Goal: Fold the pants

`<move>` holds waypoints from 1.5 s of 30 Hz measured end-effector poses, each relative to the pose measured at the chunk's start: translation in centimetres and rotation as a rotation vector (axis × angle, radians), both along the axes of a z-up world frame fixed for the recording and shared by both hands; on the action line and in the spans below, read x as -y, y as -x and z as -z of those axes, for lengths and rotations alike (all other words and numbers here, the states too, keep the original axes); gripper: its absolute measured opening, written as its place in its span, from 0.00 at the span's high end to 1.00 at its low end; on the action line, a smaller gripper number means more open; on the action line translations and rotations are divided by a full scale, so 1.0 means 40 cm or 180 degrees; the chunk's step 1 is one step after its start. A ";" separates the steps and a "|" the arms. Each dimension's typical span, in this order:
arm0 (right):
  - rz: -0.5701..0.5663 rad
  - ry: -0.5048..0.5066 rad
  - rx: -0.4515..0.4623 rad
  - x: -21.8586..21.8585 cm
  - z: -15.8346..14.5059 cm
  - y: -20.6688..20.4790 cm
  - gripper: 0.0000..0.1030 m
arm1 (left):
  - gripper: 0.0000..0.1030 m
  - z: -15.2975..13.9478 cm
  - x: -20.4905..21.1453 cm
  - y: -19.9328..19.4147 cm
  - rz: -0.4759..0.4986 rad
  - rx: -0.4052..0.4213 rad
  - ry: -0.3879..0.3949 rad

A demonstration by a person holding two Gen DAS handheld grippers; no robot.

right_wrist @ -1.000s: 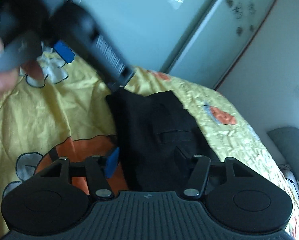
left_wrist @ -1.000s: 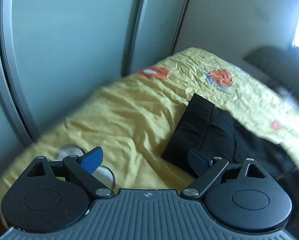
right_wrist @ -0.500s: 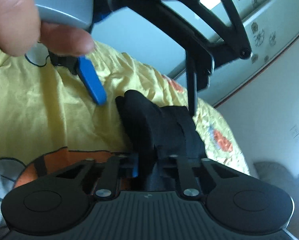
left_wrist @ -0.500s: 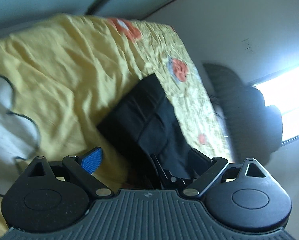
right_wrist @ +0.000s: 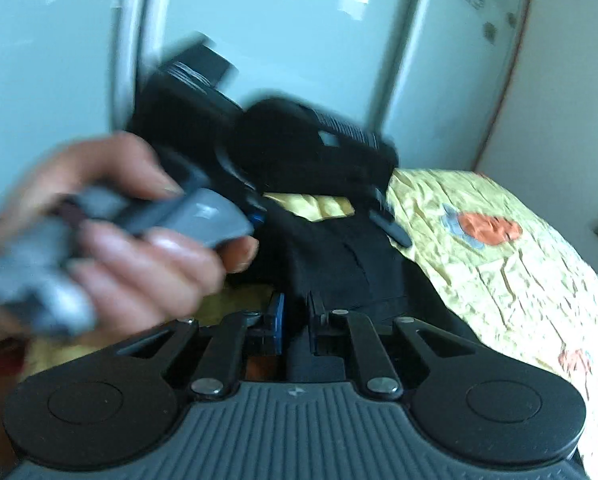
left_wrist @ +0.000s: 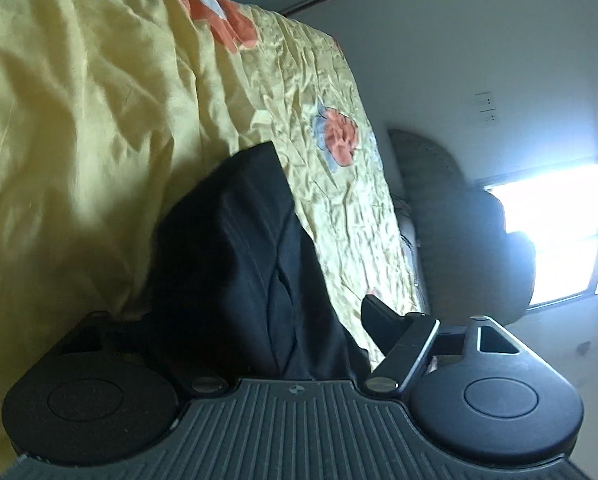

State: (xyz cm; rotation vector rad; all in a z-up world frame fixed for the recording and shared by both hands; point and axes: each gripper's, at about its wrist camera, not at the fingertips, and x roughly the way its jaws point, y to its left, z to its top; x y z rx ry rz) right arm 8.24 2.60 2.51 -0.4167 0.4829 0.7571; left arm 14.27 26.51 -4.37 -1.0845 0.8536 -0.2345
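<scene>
My left tongs (left_wrist: 259, 320) straddle the near end of the black pants (left_wrist: 239, 248), which lie folded on the yellow bedspread (left_wrist: 79, 120) with its orange patches; the jaws have just been closing in with the cloth between them, though I see only the right finger (left_wrist: 379, 320), standing clear of the fabric, so I cannot tell whether they grip. In the other view my left hand (right_wrist: 139, 248) shows blurred around the grey handle. My right tongs (right_wrist: 295, 316) are pinched narrow on the pants' near edge, with blue pads (right_wrist: 277, 320) against dark cloth.
</scene>
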 end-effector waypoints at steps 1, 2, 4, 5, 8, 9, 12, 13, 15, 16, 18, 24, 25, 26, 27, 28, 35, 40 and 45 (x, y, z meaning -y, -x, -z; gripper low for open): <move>-0.0037 -0.0144 -0.0056 0.024 -0.020 0.001 0.89 | 0.31 -0.001 0.004 -0.005 0.0016 -0.0008 -0.0062; 0.0021 -0.0312 -0.0143 0.050 -0.037 -0.011 0.89 | 0.33 -0.002 0.005 -0.008 0.0030 0.0001 -0.0128; 0.0324 -0.0544 -0.0300 0.096 -0.049 -0.059 0.89 | 0.46 -0.007 0.011 -0.011 0.0040 0.0005 -0.0298; 0.0494 -0.0534 -0.0350 0.107 -0.042 -0.086 0.89 | 0.51 -0.013 0.019 -0.012 0.0041 0.0005 -0.0425; 0.0851 -0.0350 -0.0605 0.108 0.027 -0.156 0.89 | 0.75 -0.026 0.037 -0.005 0.0070 0.0050 -0.0857; 0.0840 -0.0310 -0.0782 0.106 0.057 -0.176 0.89 | 0.77 -0.029 0.045 -0.002 0.0080 0.0080 -0.0974; 0.0831 -0.0330 -0.0817 0.108 0.080 -0.185 0.88 | 0.79 -0.062 0.084 0.026 0.0080 0.0278 -0.1451; 0.0893 -0.0425 -0.0801 0.117 0.067 -0.185 0.88 | 0.79 -0.082 0.106 0.041 0.0078 0.0390 -0.1656; 0.0967 -0.0674 -0.0686 0.140 0.035 -0.170 0.88 | 0.80 -0.123 0.156 0.071 0.0068 0.0619 -0.1975; 0.1015 -0.0764 -0.0646 0.150 0.024 -0.162 0.88 | 0.80 -0.147 0.185 0.092 0.0065 0.0762 -0.2133; 0.1043 -0.0926 -0.0615 0.172 0.009 -0.153 0.88 | 0.81 -0.187 0.239 0.128 0.0094 0.1001 -0.2321; 0.0981 -0.1524 -0.0806 0.275 -0.012 -0.133 0.88 | 0.81 -0.250 0.393 0.208 0.0273 0.1442 -0.2514; 0.0994 -0.1584 -0.0749 0.295 -0.016 -0.118 0.88 | 0.81 -0.259 0.416 0.219 0.0285 0.1514 -0.2537; 0.1005 -0.1652 -0.0694 0.313 -0.019 -0.114 0.88 | 0.81 -0.265 0.440 0.224 0.0304 0.1562 -0.2534; 0.1026 -0.1722 -0.0653 0.336 -0.025 -0.097 0.88 | 0.81 -0.274 0.461 0.233 0.0331 0.1615 -0.2524; 0.1053 -0.1796 -0.0623 0.360 -0.030 -0.081 0.88 | 0.81 -0.283 0.484 0.243 0.0365 0.1670 -0.2525; 0.1353 -0.2134 -0.0460 0.530 -0.041 -0.007 0.88 | 0.81 -0.314 0.673 0.294 0.0722 0.2023 -0.2561; 0.1638 -0.2238 -0.0402 0.648 -0.024 0.044 0.88 | 0.80 -0.301 0.800 0.315 0.1029 0.2153 -0.2571; 0.1885 -0.2376 -0.0440 0.749 0.008 0.079 0.88 | 0.79 -0.276 0.900 0.320 0.1288 0.2173 -0.2531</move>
